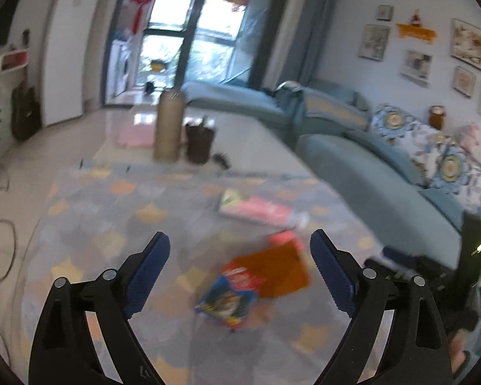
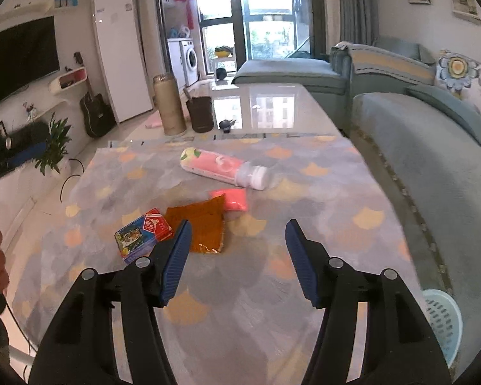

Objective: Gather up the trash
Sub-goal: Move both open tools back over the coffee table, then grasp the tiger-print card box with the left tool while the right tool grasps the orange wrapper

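Observation:
Trash lies on the patterned tablecloth (image 2: 304, 192): a pink bottle with a white cap (image 2: 221, 168), a small pink packet (image 2: 234, 199), an orange foil wrapper (image 2: 202, 221) and a small blue and red box (image 2: 142, 234). My right gripper (image 2: 237, 250) is open and empty, low over the cloth, just right of the wrapper and box. My left gripper (image 1: 240, 269) is open and empty, above the box (image 1: 227, 298) and the wrapper (image 1: 282, 269); the left wrist view is blurred. The bottle (image 1: 259, 210) lies beyond.
A light blue perforated basket (image 2: 442, 324) sits at the lower right by the blue sofa (image 2: 433, 147). A tan flask (image 2: 170, 106), a dark cup (image 2: 202, 114) and a small dark object (image 2: 226, 125) stand on the far glass table top.

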The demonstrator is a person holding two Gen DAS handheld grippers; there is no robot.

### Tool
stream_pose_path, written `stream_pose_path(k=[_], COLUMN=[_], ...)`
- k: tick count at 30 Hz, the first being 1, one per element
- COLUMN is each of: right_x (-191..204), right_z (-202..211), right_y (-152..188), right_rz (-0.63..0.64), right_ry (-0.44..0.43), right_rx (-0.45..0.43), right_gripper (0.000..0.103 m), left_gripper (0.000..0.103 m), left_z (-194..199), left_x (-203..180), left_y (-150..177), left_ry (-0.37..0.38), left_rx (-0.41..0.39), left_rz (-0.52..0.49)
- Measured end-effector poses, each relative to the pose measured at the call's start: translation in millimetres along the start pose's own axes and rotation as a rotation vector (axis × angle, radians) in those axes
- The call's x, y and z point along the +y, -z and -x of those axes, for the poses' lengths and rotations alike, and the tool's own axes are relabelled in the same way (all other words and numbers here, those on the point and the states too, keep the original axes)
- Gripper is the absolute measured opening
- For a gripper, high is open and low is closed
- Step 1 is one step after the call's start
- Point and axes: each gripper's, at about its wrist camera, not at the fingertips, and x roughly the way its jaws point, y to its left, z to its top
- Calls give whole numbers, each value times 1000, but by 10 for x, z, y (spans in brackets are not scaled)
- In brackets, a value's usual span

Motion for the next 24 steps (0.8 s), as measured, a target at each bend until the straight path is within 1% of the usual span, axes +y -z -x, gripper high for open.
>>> stream_pose_path(k=[2,5,9,11,13,15,16,18,19,21,22,23,24], right_x=[30,76,148,175,192,200,207,193,184,167,161,154,141], right_z=[-129,-402,-675,-850,-1006,-1141,-1204,-1323,-1360,-1376,-1386,-1403,-1433], right_y=[8,-4,24,45,69,85,93,103,101,86,78,75,76], right_rz=[-1,-9,10,16,16,2,-4,-22,-23,-26,-29,-33,-40], right_ry=[-7,-24,-19,-20,-17,-36,-45,-55,-49,-55,-55,-53,-52], right_rx=[0,29,69,100,137,169,190,229,245,243,245,252,267], right_gripper=[57,57,57,57,57,57,58,63,63,63,65,67,69], left_gripper=[87,87,87,87,87,87,87,87,87,86,84,81,77], left_z=[-190,-469,-673,-776,-845,-885,-921,-1023,-1046,-1040,-1064,-1072,-1075], left_x=[92,194,237,220,209,172,151,121,96,2,-8,-35,-43], left_y=[134,297,446,496,557,571,592,672,691,705,722,727,729], left_ry=[-1,1,6,8,19,41,37,29,20,-7,-23,-58,-78], left_rx=[43,91,151,198,229,255,276,331,344,341,349,344,344], left_rz=[6,10,15,-1,-9,-26,-41,-61,-74,-118,-129,-147,-154])
